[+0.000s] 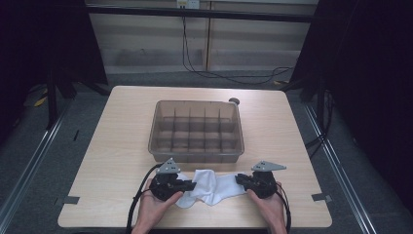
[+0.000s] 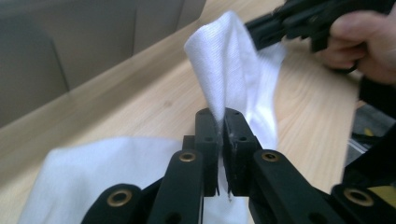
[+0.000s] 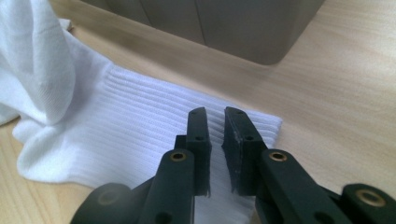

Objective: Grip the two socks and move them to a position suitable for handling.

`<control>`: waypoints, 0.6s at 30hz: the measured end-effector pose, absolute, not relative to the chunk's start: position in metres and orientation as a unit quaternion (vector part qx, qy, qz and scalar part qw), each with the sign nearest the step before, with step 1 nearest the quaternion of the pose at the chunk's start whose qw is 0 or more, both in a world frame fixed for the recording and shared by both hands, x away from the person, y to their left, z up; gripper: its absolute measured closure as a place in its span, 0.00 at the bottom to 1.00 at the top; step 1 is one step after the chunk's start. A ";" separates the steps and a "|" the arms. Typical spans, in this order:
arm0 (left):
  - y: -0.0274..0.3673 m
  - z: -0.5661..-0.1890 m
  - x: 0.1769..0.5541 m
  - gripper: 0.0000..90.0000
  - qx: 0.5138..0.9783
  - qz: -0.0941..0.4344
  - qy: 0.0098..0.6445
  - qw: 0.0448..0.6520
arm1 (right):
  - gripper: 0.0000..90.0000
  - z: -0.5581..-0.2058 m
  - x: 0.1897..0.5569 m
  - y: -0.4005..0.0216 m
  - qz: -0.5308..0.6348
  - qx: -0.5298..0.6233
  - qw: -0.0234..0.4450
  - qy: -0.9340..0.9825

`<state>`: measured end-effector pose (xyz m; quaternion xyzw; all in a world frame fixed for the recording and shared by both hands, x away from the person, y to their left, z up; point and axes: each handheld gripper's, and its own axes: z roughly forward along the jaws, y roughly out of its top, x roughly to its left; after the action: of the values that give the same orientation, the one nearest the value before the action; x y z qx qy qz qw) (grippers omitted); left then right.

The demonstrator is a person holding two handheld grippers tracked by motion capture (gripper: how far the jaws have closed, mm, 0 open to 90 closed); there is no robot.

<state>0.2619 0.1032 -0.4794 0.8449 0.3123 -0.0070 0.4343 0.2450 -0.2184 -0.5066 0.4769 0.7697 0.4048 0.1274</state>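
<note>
A white sock (image 1: 209,187) lies crumpled on the table's front edge between my two grippers. My left gripper (image 1: 192,185) is shut on a fold of the sock (image 2: 224,51), and the cloth rises as a peak out of its closed jaws (image 2: 220,116). Across the table in the left gripper view, a hand holds the right gripper (image 2: 299,18) at the sock's other end. My right gripper (image 1: 238,179) hovers over the ribbed cuff (image 3: 116,112). Its jaws (image 3: 216,114) stand a narrow gap apart with no cloth pinched between them.
A smoky translucent bin (image 1: 195,156) with several divided compartments stands in the middle of the wooden table (image 1: 122,126), just behind the sock. Its corner (image 3: 233,23) looms close ahead in the right gripper view. Cables trail from both grippers off the table's front edge.
</note>
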 end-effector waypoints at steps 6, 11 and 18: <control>0.111 -0.476 0.266 0.74 0.847 0.021 0.321 0.423 | 0.79 -0.502 0.242 -0.213 0.393 0.468 0.147 0.778; 0.108 -0.465 0.267 0.75 0.858 0.034 0.300 0.416 | 0.80 -0.498 0.236 -0.210 0.405 0.461 0.149 0.775; 0.068 -0.463 0.269 0.76 0.877 0.013 0.260 0.404 | 0.83 -0.505 0.237 -0.211 0.401 0.469 0.139 0.774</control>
<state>0.2693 0.0675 -0.4626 0.8768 0.2597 0.0126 0.4044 0.2367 -0.2107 -0.5047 0.4695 0.7740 0.4014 0.1393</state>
